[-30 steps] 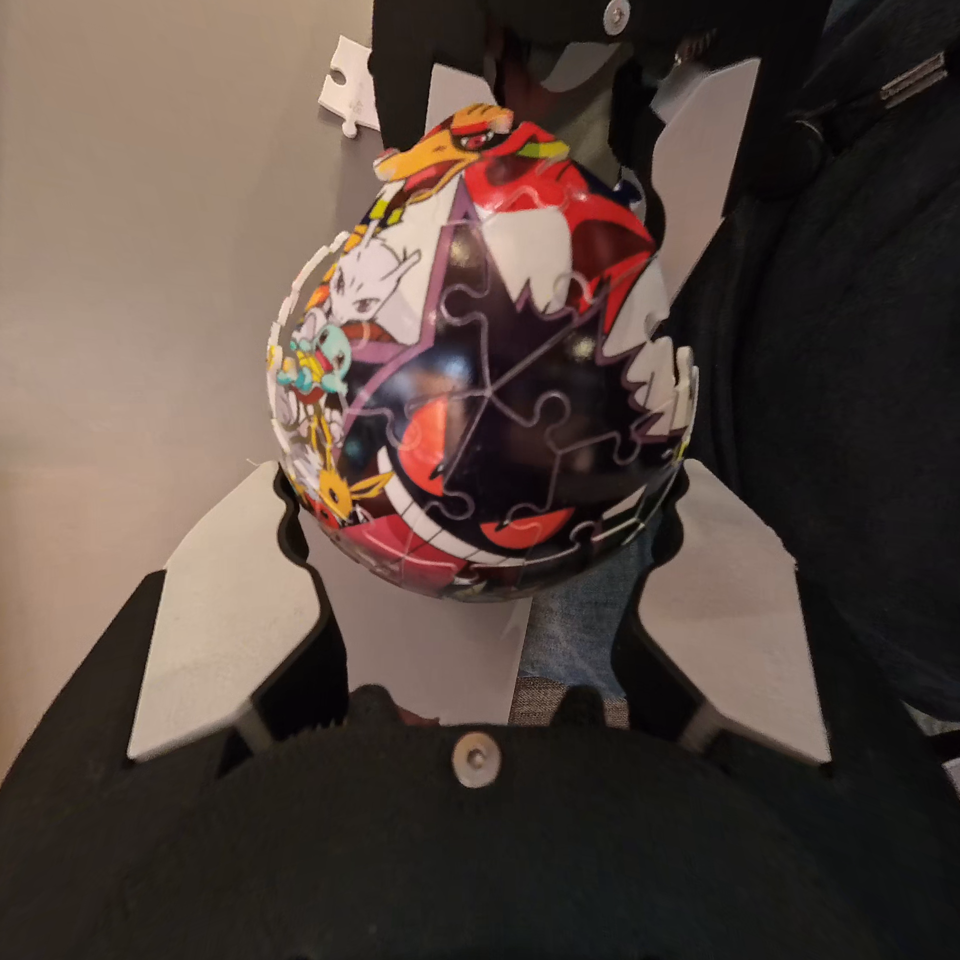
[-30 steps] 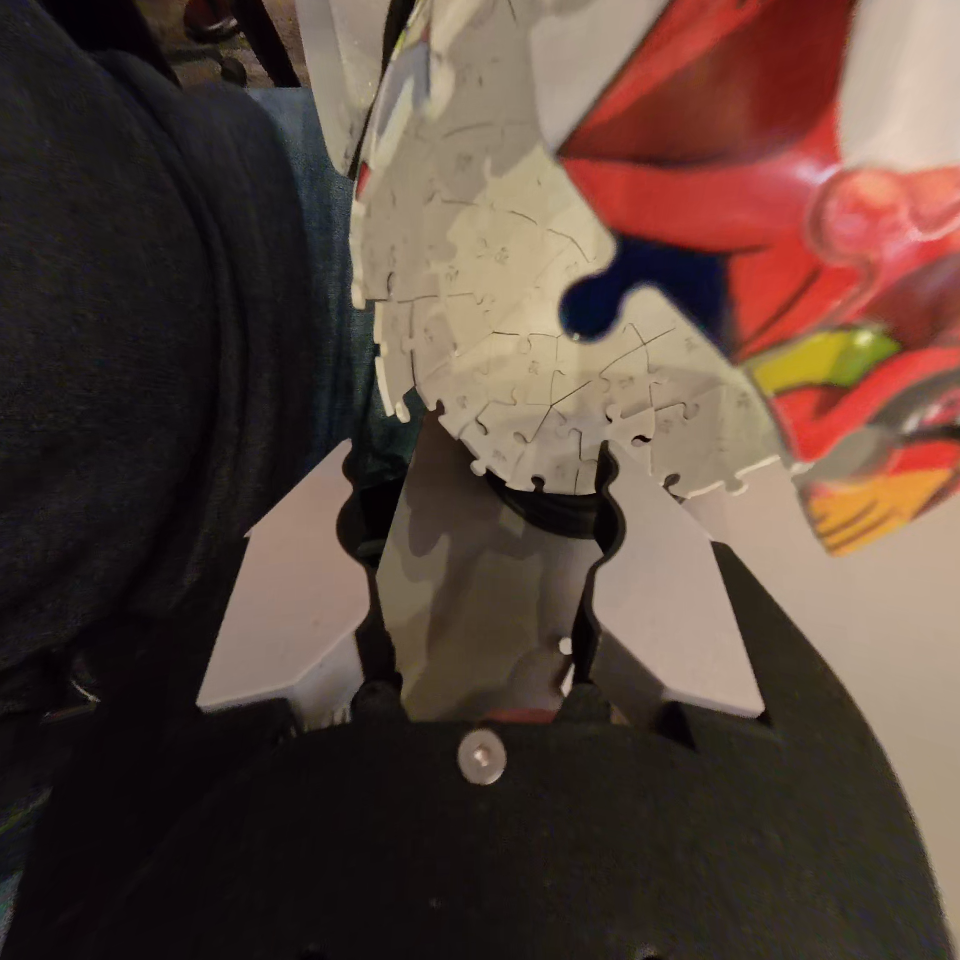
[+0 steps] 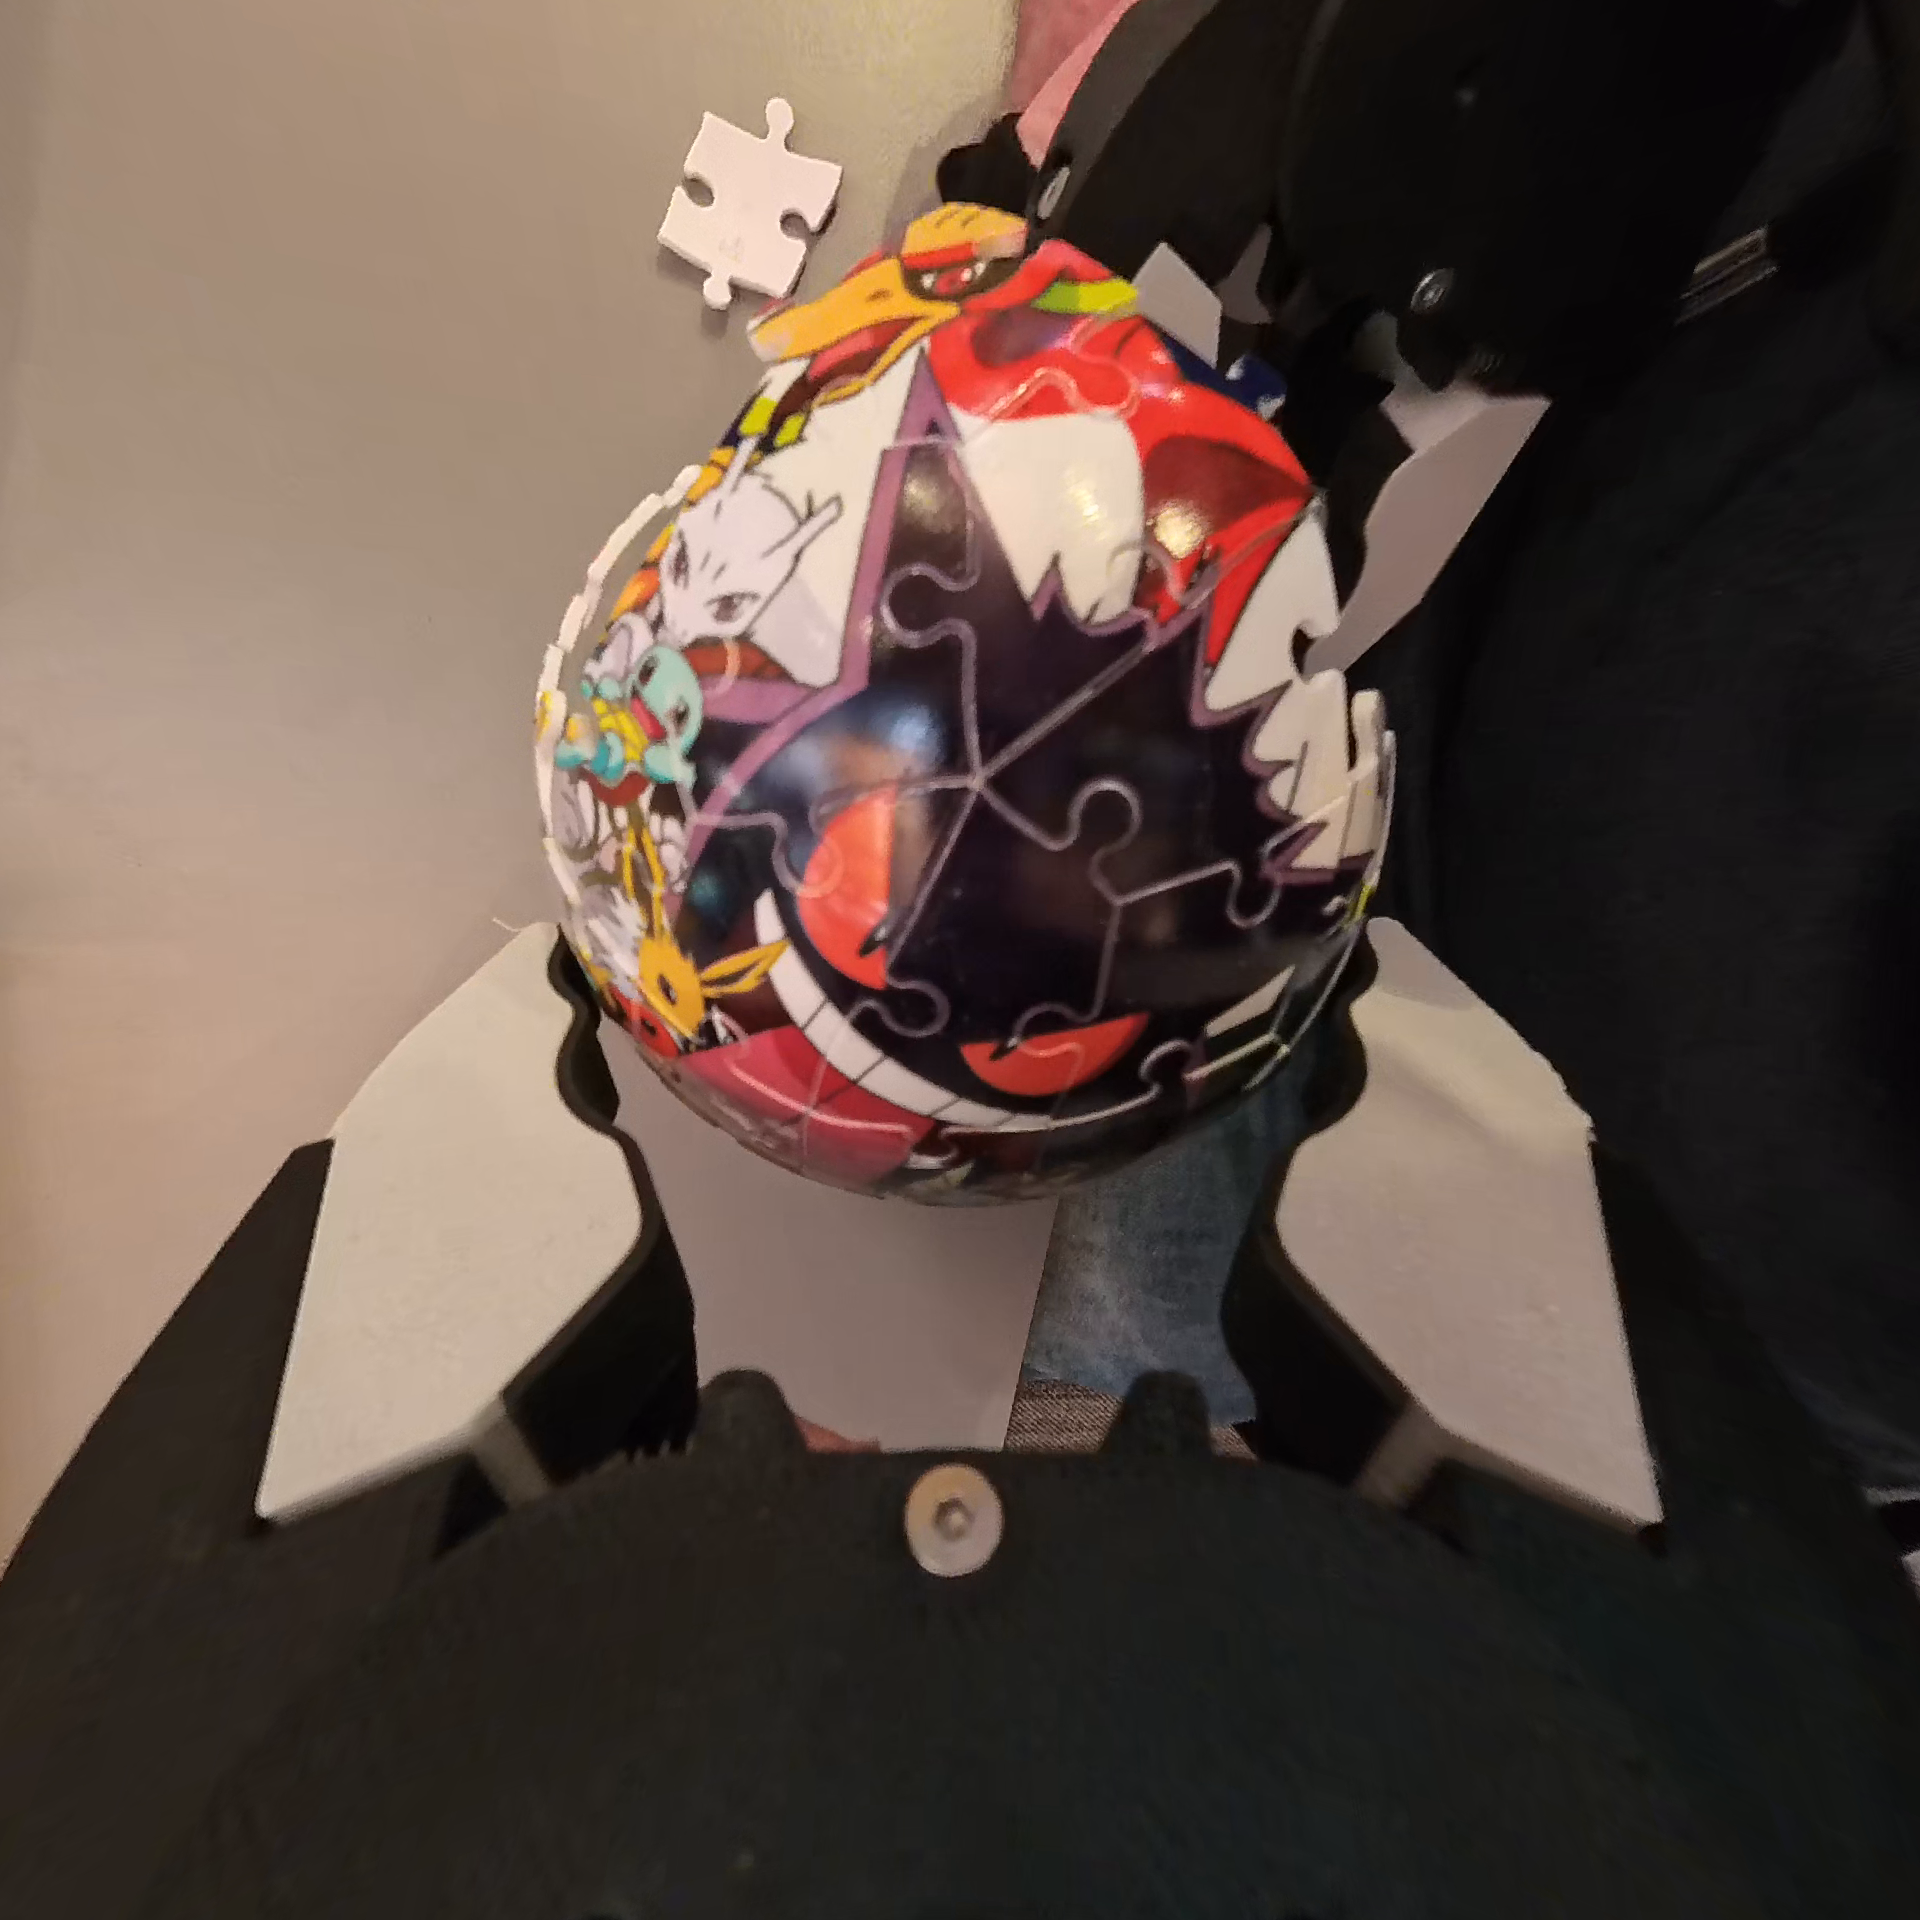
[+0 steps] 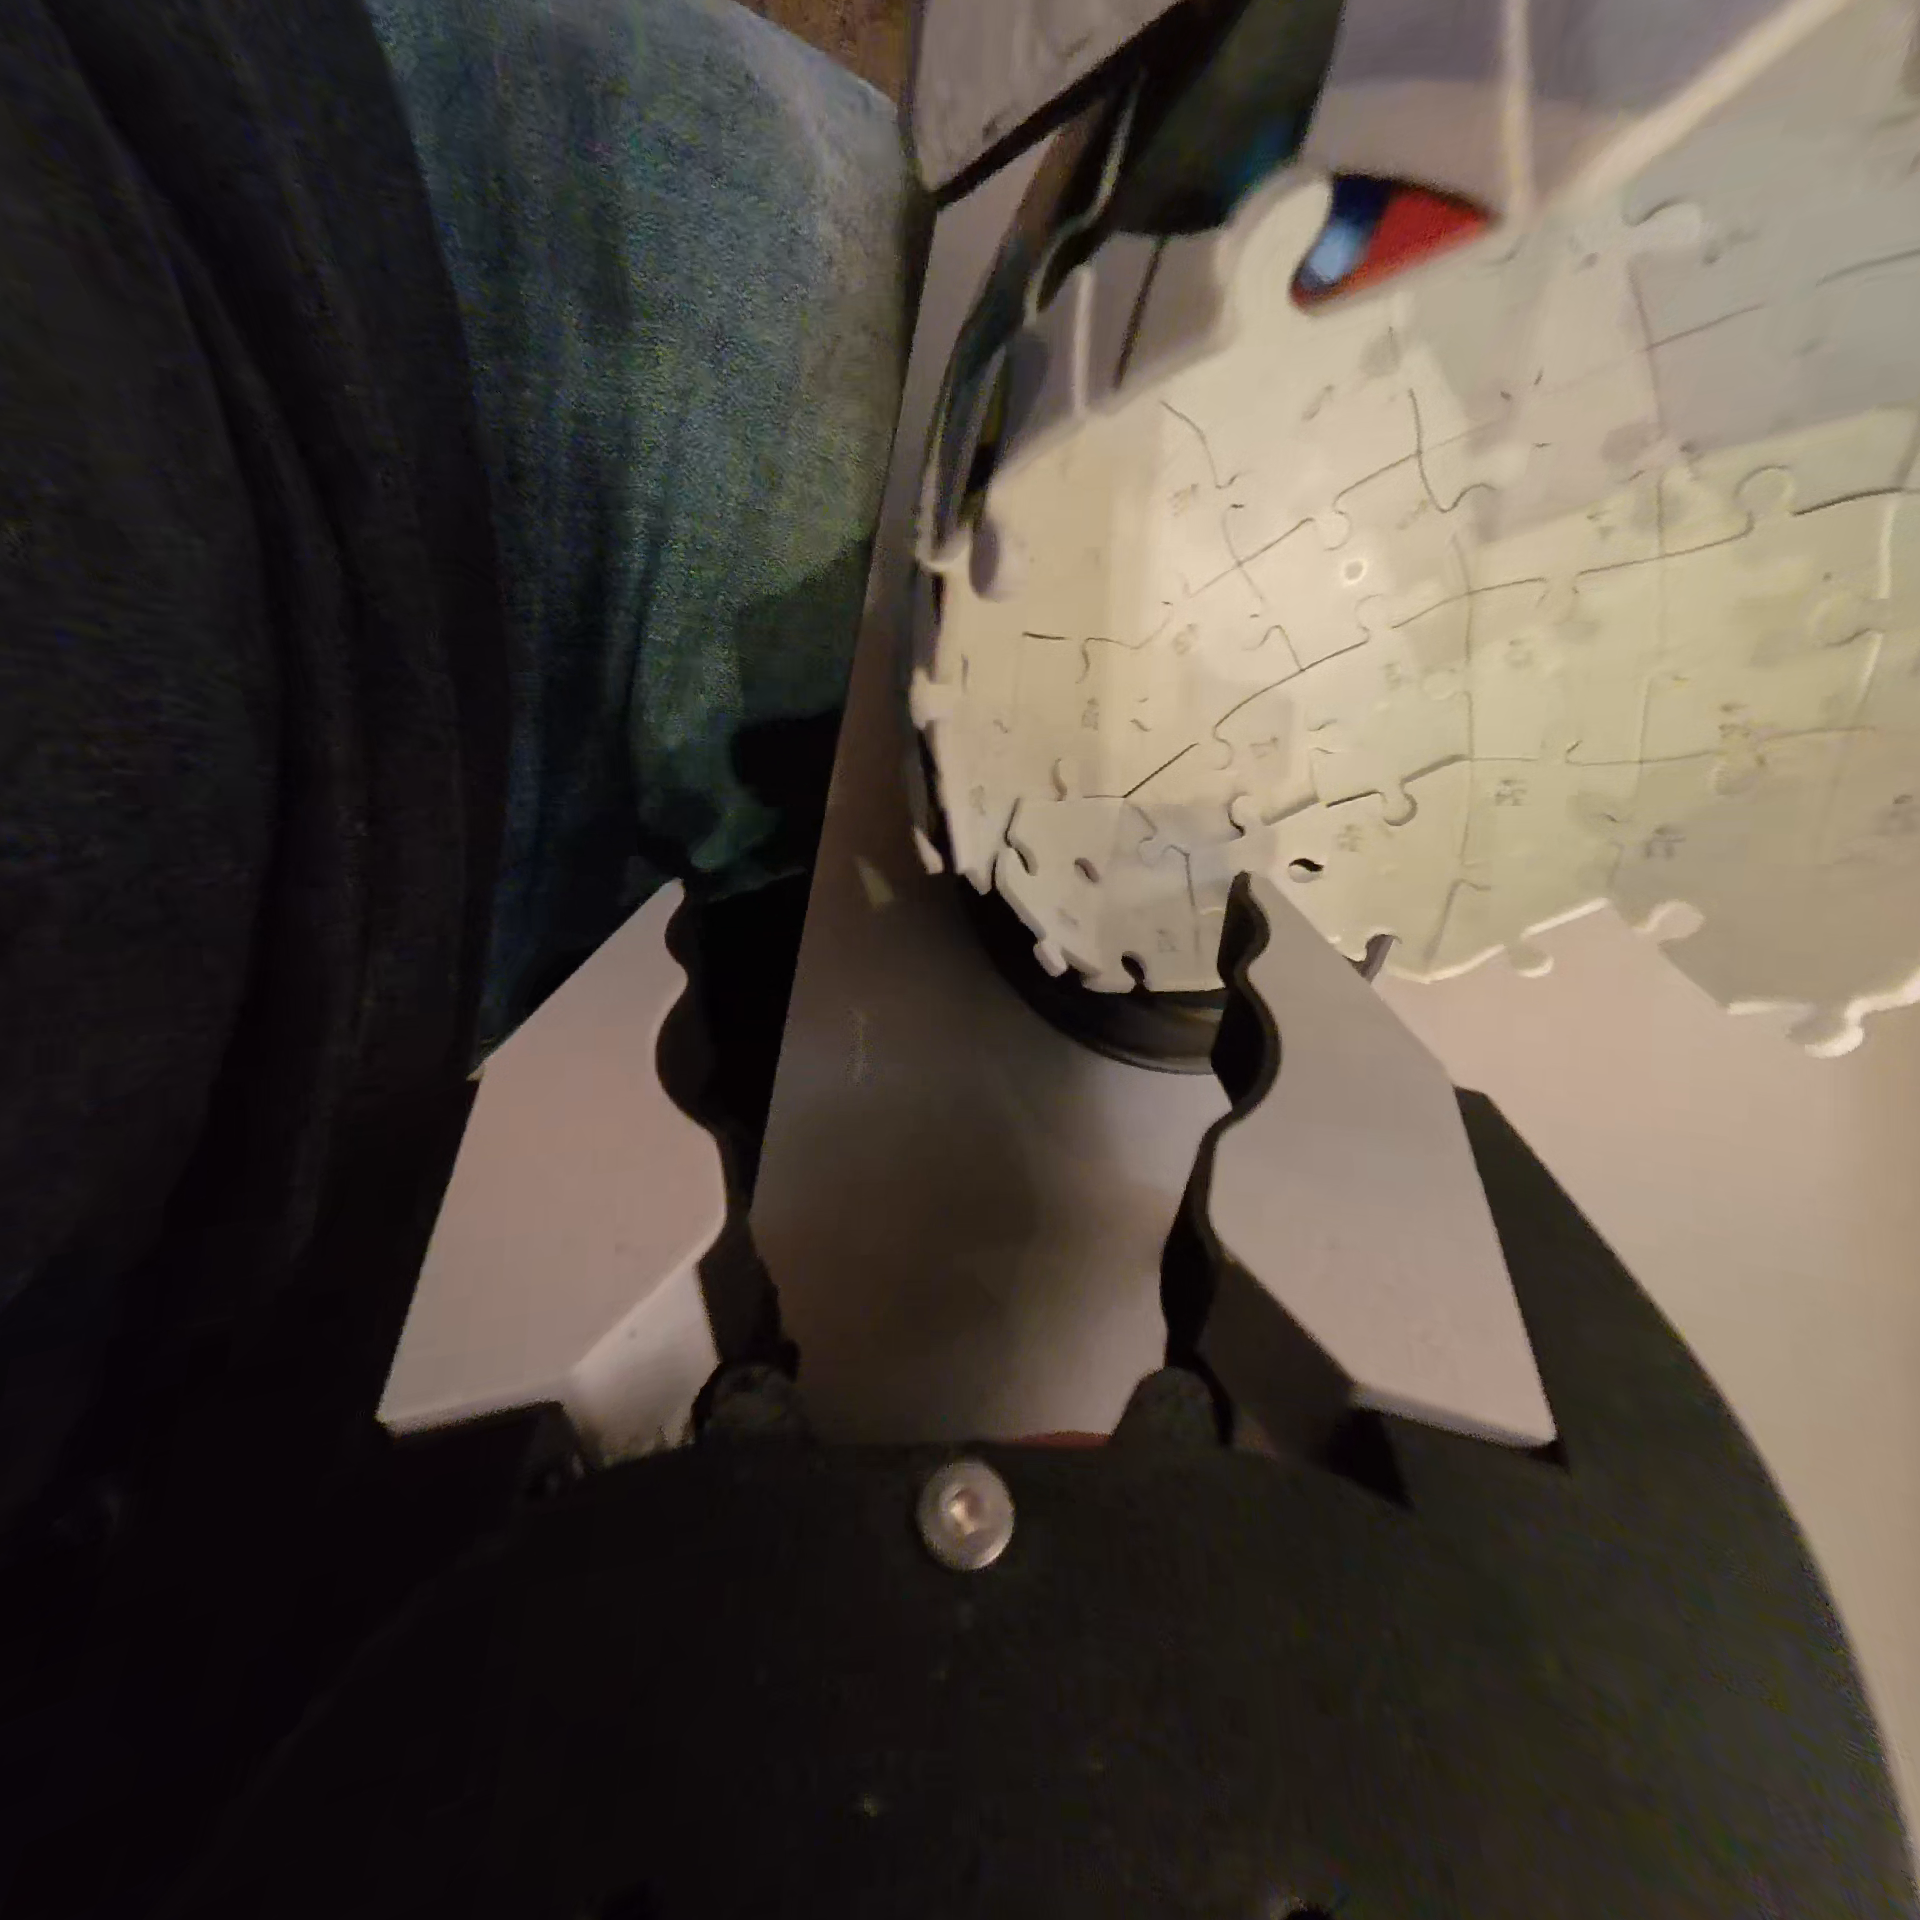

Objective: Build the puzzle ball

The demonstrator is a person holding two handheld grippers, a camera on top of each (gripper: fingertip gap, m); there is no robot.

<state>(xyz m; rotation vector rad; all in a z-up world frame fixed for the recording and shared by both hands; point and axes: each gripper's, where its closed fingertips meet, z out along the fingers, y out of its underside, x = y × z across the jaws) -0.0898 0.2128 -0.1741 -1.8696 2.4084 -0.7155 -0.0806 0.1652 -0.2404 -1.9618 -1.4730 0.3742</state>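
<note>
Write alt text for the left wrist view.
A glossy, colourful, partly built puzzle ball sits gripped between the two fingers of the left gripper. The right gripper reaches in at the ball's upper right, and one white loose piece lies face down on the pale table behind.

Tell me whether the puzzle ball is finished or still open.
Still open. The puzzle ball shows its white hollow inside past a jagged unfinished edge, and a loose white piece lies on the table beyond it.

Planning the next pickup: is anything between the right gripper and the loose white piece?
Likely yes: the puzzle ball, clamped in the left gripper, sits between the right gripper and the white piece in the left wrist view.
</note>
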